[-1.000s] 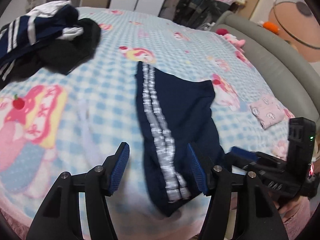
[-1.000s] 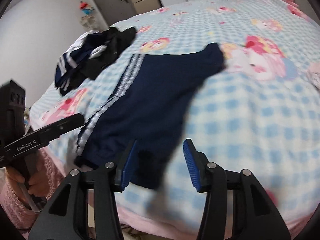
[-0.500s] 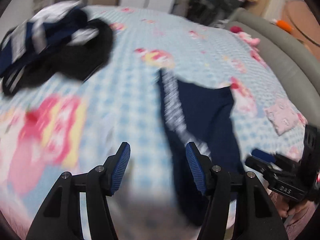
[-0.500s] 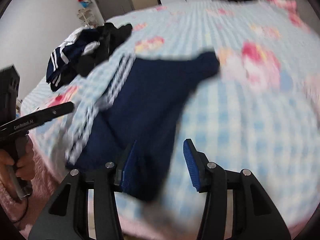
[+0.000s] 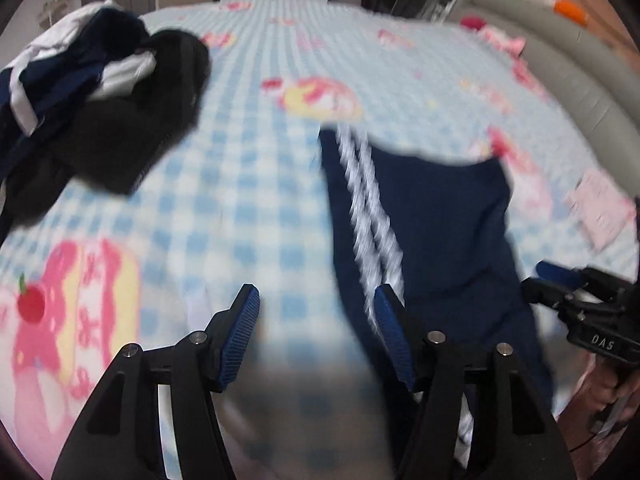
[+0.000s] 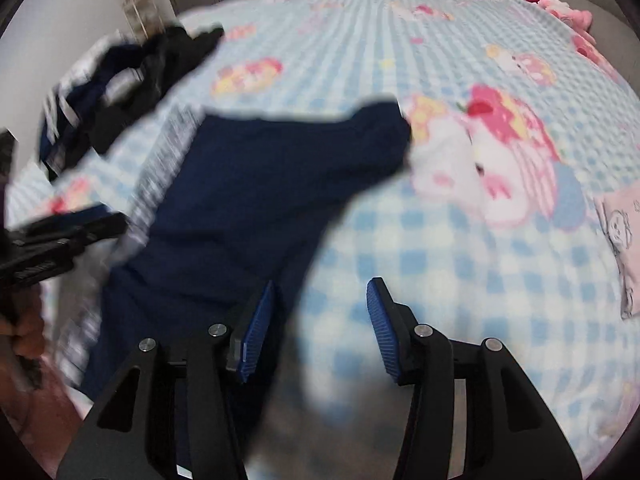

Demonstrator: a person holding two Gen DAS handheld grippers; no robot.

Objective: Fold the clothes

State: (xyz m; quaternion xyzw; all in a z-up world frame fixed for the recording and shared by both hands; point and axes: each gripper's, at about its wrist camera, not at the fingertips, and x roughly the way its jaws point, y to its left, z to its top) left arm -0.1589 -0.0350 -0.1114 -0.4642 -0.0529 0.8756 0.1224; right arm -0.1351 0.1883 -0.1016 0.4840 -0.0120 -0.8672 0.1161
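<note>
Navy shorts (image 5: 440, 232) with white side stripes lie spread on the checked blanket, also seen in the right wrist view as navy shorts (image 6: 248, 200). My left gripper (image 5: 316, 320) hovers open over the blanket just left of the striped edge, nothing between its blue pads. My right gripper (image 6: 320, 312) is open above the shorts' right edge; its left pad overlaps the navy cloth, its right pad is over blanket. Each gripper shows at the other view's side, held by a hand. Both views are blurred.
A heap of dark and white clothes (image 5: 92, 104) lies at the far left of the bed. A small pink folded cloth (image 5: 600, 208) rests at the right. A grey padded bed edge (image 5: 580, 64) curves along the right. Blue checked blanket (image 5: 248, 168) covers the bed.
Both grippers have shifted across the bed: the left one now sits left of the striped edge instead of over it, and the right one has slid toward the shorts' right edge.
</note>
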